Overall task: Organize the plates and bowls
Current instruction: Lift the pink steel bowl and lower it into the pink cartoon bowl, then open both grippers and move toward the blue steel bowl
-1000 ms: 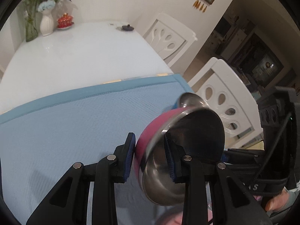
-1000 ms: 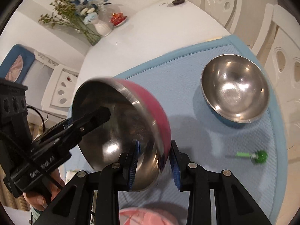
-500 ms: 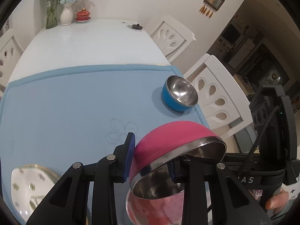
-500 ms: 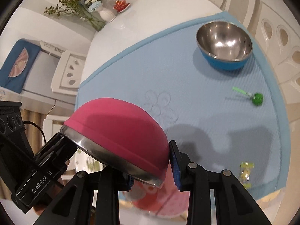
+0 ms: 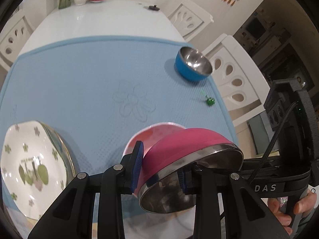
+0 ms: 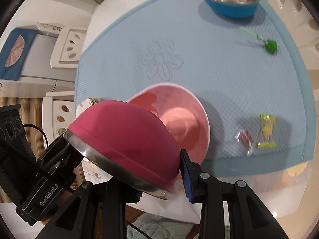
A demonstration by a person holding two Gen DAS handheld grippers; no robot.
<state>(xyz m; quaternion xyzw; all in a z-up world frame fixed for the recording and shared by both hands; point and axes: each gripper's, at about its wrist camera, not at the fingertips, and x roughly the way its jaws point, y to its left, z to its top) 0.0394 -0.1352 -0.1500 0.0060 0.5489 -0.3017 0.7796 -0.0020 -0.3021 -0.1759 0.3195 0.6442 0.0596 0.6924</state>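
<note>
Both grippers grip the rim of one magenta steel-lined bowl (image 5: 185, 145), held tilted, mouth down toward me, above a pink bowl (image 6: 183, 119) on the blue mat. My left gripper (image 5: 160, 171) is shut on its left rim. My right gripper (image 6: 162, 181) is shut on its right rim. The magenta bowl fills the lower left of the right wrist view (image 6: 123, 139). A blue steel bowl (image 5: 192, 63) stands at the mat's far right. A stack of floral plates (image 5: 30, 165) lies at the near left.
A green lollipop (image 6: 269, 44) lies right of centre on the blue mat (image 5: 89, 75). Two wrapped candies (image 6: 266, 131) lie near its front right edge. White chairs (image 5: 235, 73) stand along the right side. A vase and a red pot stand at the table's far end.
Both grippers have carried the magenta bowl back and down toward the near edge; it now hangs over the pink bowl. The plates have come into the left view.
</note>
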